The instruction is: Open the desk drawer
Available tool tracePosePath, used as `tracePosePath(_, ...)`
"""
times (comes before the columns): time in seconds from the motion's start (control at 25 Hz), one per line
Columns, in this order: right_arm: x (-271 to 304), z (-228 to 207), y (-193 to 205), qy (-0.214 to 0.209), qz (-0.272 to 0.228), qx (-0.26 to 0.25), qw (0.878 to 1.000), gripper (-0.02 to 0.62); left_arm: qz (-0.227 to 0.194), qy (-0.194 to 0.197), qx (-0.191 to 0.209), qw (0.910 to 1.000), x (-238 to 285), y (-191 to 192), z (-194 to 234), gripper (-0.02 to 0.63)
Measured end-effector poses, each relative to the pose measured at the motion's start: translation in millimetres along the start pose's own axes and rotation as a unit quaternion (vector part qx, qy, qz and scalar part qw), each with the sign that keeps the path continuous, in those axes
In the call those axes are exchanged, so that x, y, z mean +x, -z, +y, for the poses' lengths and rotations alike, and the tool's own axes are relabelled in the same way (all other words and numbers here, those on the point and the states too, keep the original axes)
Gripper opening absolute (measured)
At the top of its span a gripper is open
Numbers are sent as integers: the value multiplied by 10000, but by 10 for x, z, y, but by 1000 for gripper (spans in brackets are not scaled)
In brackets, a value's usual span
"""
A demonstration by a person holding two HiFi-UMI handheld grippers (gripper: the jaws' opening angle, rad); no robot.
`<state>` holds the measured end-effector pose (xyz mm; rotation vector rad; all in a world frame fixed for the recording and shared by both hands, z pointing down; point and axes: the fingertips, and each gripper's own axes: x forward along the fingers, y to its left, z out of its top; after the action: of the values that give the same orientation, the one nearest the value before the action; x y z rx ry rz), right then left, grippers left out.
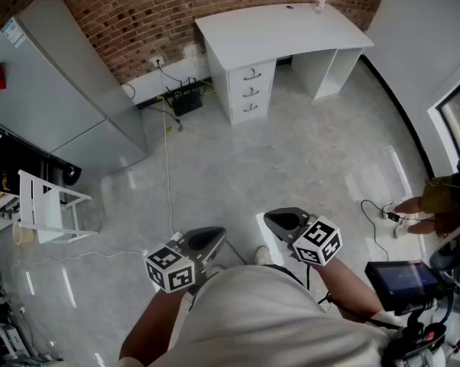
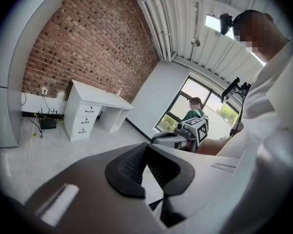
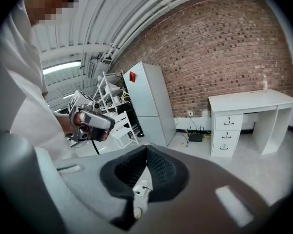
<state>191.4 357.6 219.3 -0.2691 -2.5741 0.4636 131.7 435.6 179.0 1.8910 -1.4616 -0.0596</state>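
Fingers (image 2: 129, 169) of the left gripper (image 1: 203, 239) are found pressed together at their tips, with nothing held between them. The fingers (image 3: 161, 172) of the right gripper (image 1: 287, 222) are likewise closed on nothing. Both grippers are held low and close to the person's body, above the grey floor (image 1: 291, 159).

Findings, in order of size:

1. A brick wall (image 1: 176, 6) is noted along the far side of the room.
2. A grey refrigerator (image 1: 54, 90) is set against that wall at the left.
3. The white desk (image 1: 283, 29) is placed against the same wall, well apart from both grippers, with open floor between.
4. Three drawers (image 1: 251, 90) are stacked under the end of the desk nearer the refrigerator. All three fronts are seen flush, and none is drawn out.
5. One small dark handle (image 1: 252, 74) is fitted to each front; no gripper is near any of them.
6. A small bottle (image 1: 319, 2) is observed on the desk top, toward its far right corner.

Assessment: no part of the task is judged done. The whole sequence is left, namely the approach to the desk, the parting of one gripper's fingers, the taking of a handle and the pull outward. Which drawer is meant cannot be told from the task wording.
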Motion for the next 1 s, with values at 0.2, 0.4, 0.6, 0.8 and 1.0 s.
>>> tracePosePath(0.2,-149,-347,144,-71,-17,59,10000,3,75,-36,167,9998,463,-81,-34,5)
tracePosePath(0.4,-149,-775,156,-186,3,345,9992,3,164,142,161,9996,899,-343,31,5)
tracePosePath(0.6,90,-1330,26,140,-310,821,9960,5,355,416,233,9982,1273,-581,568,5)
tracePosePath(0.8,693,-1755,151,367,-352,1736,9835,26,538,1024,397,9925,1595,-823,1298,5)
tracePosePath(1.0,1503,-1939,-232,1086,-580,2373,9636,29,894,1730,738,9781,1323,-1352,1998,5)
